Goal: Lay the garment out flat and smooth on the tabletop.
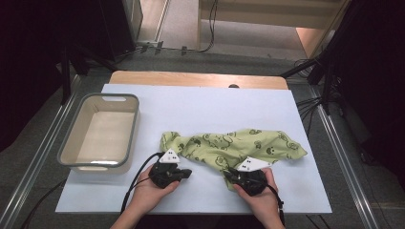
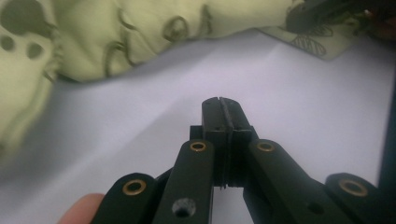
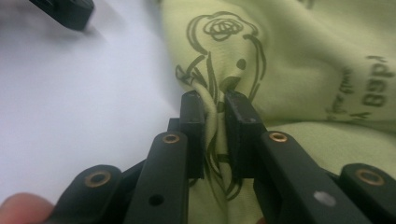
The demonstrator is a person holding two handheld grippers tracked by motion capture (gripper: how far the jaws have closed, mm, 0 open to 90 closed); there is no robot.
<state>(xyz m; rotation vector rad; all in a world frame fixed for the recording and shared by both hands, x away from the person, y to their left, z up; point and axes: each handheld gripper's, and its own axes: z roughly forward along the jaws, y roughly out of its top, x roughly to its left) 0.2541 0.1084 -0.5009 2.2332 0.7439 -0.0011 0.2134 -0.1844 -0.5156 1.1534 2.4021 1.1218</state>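
Two tongs work at the near edge of a light green cloth (image 1: 234, 147) printed with dark cartoon figures, which lies crumpled in a long heap on the white counter (image 1: 210, 107). Taking the cloth as the landmark: the left tongs (image 1: 187, 173) sit just off its near left end, on bare counter, with a white three-cornered plate on top and a cable trailing back toward the person. In the left gripper view the left tongs (image 2: 223, 103) have their jaws pressed fully together with nothing between them, the cloth lying beyond and to the side of the tips without touching them. The right tongs (image 1: 228, 174) are at the cloth's near edge, about midway along its length. In the right gripper view the right tongs (image 3: 215, 105) are clamped on a raised fold of the cloth, green fabric with a dark printed line pinched between the two black pads. The person's hands come in from the near side of the counter, one on each tool. Well to the left of the cloth stands a grey-rimmed tub (image 1: 125, 125) with a pale inside, nothing seen lying in it. Beyond the cloth's far side the counter runs bare to a strip of wood (image 1: 198, 79) at its back edge.
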